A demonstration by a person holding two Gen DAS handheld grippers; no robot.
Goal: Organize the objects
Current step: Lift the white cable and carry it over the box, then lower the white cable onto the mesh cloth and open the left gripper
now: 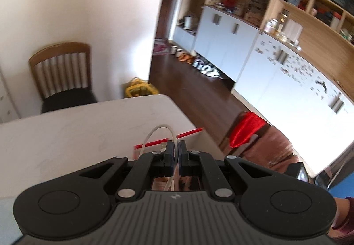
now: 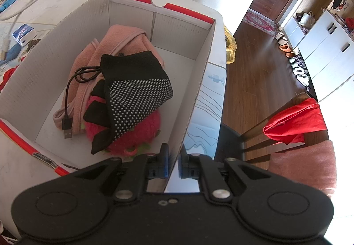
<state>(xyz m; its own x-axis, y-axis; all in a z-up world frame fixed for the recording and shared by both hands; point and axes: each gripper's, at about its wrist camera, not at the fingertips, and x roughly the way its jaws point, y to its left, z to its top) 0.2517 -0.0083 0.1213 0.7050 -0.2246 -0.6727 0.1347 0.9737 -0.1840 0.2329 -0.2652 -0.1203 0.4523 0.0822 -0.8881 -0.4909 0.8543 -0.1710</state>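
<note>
My left gripper (image 1: pixel 176 145) is shut on a white cable (image 1: pixel 154 134) that loops up above its blue pads, held over the white table (image 1: pixel 77 130). A red box rim (image 1: pixel 170 137) shows just past it. My right gripper (image 2: pixel 173 152) is shut on the right wall of a white cardboard box with red rim (image 2: pixel 199 81). Inside the box lie a pink fleece cloth (image 2: pixel 124 41), a black dotted sock (image 2: pixel 135 88), a black USB cable (image 2: pixel 70 99) and a red plush toy (image 2: pixel 137 134).
A wooden chair (image 1: pixel 62 72) stands behind the table. A second chair with a red cloth (image 2: pixel 294 121) is at the right. A small white and blue box (image 2: pixel 23 33) and white cords lie on the table's left. Cabinets line the wood floor.
</note>
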